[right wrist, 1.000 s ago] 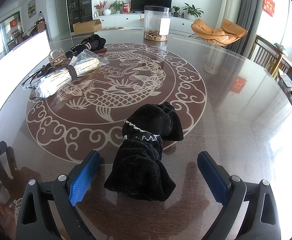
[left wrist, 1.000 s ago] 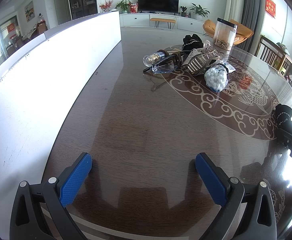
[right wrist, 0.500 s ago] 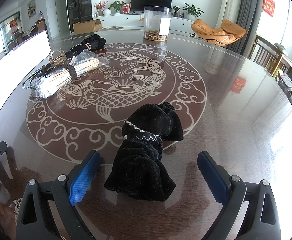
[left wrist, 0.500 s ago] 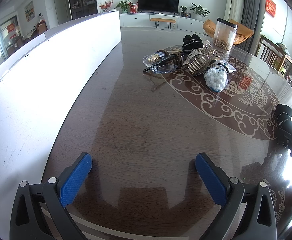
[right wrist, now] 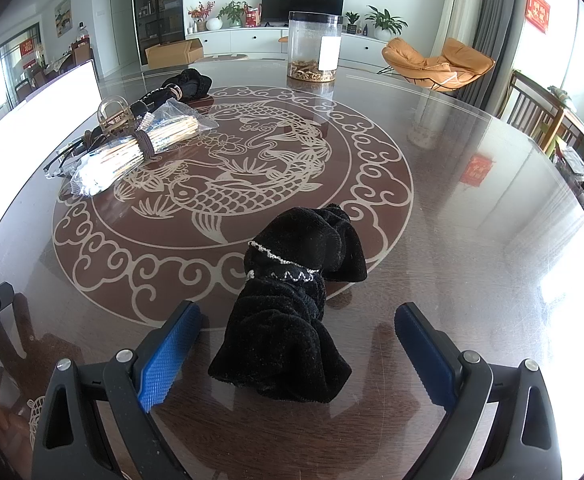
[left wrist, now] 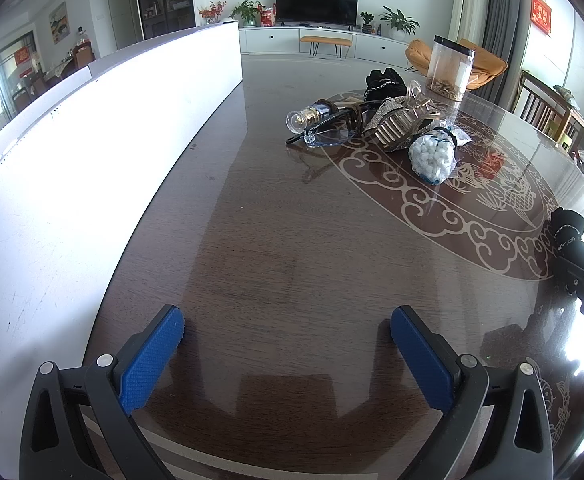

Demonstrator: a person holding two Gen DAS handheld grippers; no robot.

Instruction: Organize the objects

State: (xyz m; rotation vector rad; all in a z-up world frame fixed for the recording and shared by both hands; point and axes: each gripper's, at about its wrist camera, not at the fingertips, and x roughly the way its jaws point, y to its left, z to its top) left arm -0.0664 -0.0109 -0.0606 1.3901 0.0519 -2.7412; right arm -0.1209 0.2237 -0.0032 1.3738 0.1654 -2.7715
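Observation:
A black fuzzy glove (right wrist: 292, 300) with white trim lies on the glass tabletop (right wrist: 472, 260); my right gripper (right wrist: 298, 344) is open with the glove's near end between its jaws, not touching. The glove also shows at the right edge of the left wrist view (left wrist: 568, 232). My left gripper (left wrist: 287, 344) is open and empty over bare wood. A pile lies farther off: a bag of cotton swabs (left wrist: 432, 152), a hair claw clip (left wrist: 400, 124), glasses (left wrist: 328, 136), a small bottle (left wrist: 308, 116) and a second black glove (left wrist: 384, 82). The swab bag also shows in the right wrist view (right wrist: 131, 152).
A tall white box wall (left wrist: 71, 168) runs along the table's left side. A clear plastic jar (right wrist: 314, 46) with brown bits stands at the far side of the table. Wooden chairs (right wrist: 540, 112) stand to the right.

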